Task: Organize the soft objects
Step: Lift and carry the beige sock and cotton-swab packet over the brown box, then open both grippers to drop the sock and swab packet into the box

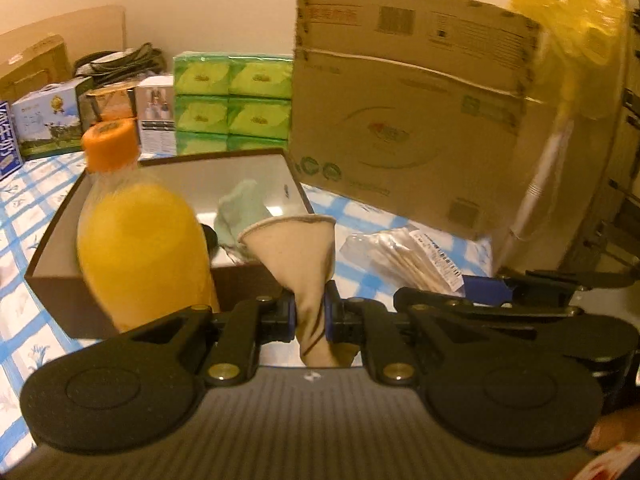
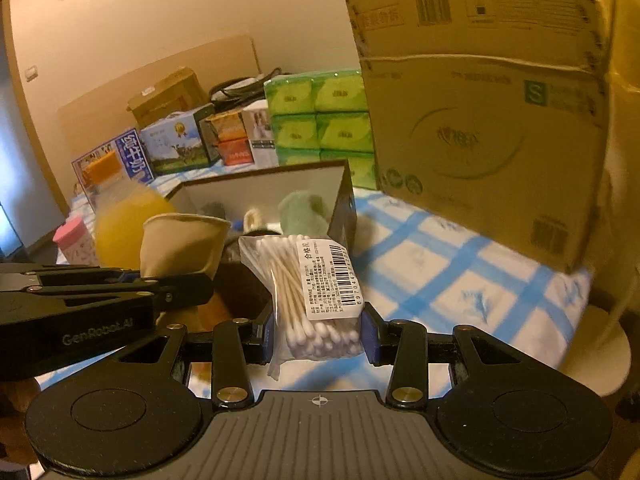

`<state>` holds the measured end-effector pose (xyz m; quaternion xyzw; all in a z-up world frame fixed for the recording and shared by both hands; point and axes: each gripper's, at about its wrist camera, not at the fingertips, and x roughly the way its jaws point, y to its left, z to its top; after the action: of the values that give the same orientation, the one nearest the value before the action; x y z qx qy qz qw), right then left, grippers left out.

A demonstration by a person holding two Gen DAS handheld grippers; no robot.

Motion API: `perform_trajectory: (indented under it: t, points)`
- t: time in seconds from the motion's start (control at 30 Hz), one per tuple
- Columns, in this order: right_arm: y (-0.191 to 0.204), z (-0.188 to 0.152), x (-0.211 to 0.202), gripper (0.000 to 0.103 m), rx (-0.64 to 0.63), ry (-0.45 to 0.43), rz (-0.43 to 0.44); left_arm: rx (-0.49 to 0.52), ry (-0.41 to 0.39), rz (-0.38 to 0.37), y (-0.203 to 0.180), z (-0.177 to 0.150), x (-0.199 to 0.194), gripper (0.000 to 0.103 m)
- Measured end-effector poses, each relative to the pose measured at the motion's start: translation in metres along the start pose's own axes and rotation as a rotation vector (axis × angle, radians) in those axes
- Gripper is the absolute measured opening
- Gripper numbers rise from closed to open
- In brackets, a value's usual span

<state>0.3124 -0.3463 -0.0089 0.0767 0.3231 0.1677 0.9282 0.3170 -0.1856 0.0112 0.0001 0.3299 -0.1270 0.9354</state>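
My left gripper is shut on a beige sock, held upright just in front of the brown open box; the sock also shows in the right wrist view. A pale green cloth lies inside the box, also seen in the right wrist view. My right gripper is shut on a clear bag of cotton swabs, held above the checked tablecloth right of the box. The bag also shows in the left wrist view.
An orange juice bottle stands at the box's near left corner. A big cardboard carton stands right of the box, green tissue packs and small cartons behind. A yellow duster leans at the right. A pink cup is far left.
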Motion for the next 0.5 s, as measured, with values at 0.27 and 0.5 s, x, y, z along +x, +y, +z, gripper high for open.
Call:
perform_trajectory:
  t: [0.27, 0.5]
  points:
    - [-0.025, 0.041, 0.064, 0.042, -0.044, 0.005, 0.128, -0.089, 0.014, 0.187, 0.005, 0.039, 0.056, 0.011]
    - [-0.054, 0.064, 0.124, 0.042, -0.09, 0.008, 0.297, -0.127, 0.011, 0.313, 0.011, 0.058, 0.095, 0.011]
